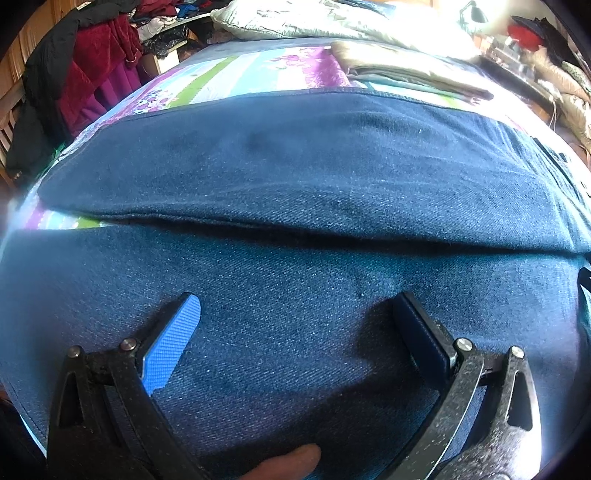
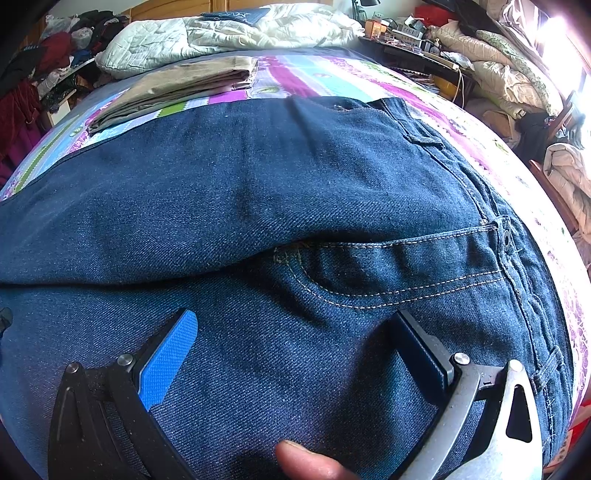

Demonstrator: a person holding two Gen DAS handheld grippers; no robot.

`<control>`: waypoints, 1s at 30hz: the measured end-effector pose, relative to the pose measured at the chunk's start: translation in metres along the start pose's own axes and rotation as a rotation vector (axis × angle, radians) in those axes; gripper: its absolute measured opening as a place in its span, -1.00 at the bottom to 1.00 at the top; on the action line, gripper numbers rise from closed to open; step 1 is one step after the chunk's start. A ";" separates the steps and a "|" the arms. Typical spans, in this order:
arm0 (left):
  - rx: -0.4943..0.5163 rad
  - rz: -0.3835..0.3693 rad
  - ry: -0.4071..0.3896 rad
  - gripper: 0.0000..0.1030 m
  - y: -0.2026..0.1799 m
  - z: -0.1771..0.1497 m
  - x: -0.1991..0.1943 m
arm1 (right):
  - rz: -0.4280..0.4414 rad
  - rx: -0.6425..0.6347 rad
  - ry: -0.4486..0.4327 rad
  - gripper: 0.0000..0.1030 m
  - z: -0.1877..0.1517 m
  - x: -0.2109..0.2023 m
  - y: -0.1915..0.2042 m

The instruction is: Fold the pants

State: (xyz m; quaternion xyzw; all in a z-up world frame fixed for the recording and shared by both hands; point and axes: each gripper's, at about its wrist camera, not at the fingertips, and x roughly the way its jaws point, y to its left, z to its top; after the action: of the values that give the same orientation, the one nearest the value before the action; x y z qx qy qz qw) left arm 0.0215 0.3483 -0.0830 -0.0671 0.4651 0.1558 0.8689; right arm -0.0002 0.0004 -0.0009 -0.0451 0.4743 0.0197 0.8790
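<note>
Dark blue denim pants [image 1: 295, 177] lie spread across a bed, both legs side by side, the far leg overlapping the near one along a long seam. My left gripper [image 1: 297, 308] hovers open just above the near leg, blue pads wide apart, nothing between them. In the right wrist view the pants [image 2: 258, 177] show their waistband, front pocket stitching and a rivet at the right. My right gripper [image 2: 295, 323] is open low over the denim below the pocket. A fingertip [image 2: 306, 461] shows at the bottom edge of each view.
The bedsheet [image 2: 314, 77] is striped purple, green and pale blue. Folded tan garments [image 2: 184, 85] lie beyond the pants, with a white quilt [image 2: 221, 33] behind. Piled clothes [image 1: 99, 74] stand at the left, a cluttered desk [image 2: 406, 37] and bedding at the right.
</note>
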 end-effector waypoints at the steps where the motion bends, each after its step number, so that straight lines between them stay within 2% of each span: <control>1: -0.004 -0.006 0.000 1.00 0.001 0.000 0.000 | 0.003 0.002 -0.002 1.00 0.000 0.000 0.000; 5: -0.028 -0.041 -0.008 1.00 0.007 -0.001 -0.003 | 0.023 0.017 -0.009 1.00 -0.001 -0.002 -0.004; 11: -0.023 -0.034 -0.001 1.00 0.005 0.000 -0.002 | 0.007 0.005 -0.002 1.00 -0.001 -0.002 -0.002; 16: 0.006 0.012 -0.010 1.00 -0.001 0.000 -0.004 | -0.007 -0.006 0.003 1.00 0.001 0.000 0.002; 22: -0.018 -0.024 -0.001 1.00 0.005 0.000 -0.002 | 0.005 0.003 0.001 1.00 0.001 0.002 0.000; 30: -0.017 -0.023 -0.001 1.00 0.004 0.001 -0.002 | 0.016 0.009 -0.003 1.00 0.002 0.002 -0.003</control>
State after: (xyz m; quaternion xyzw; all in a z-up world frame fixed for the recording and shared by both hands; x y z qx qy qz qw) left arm 0.0200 0.3521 -0.0807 -0.0798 0.4626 0.1496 0.8702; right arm 0.0028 -0.0026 -0.0019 -0.0371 0.4735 0.0248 0.8797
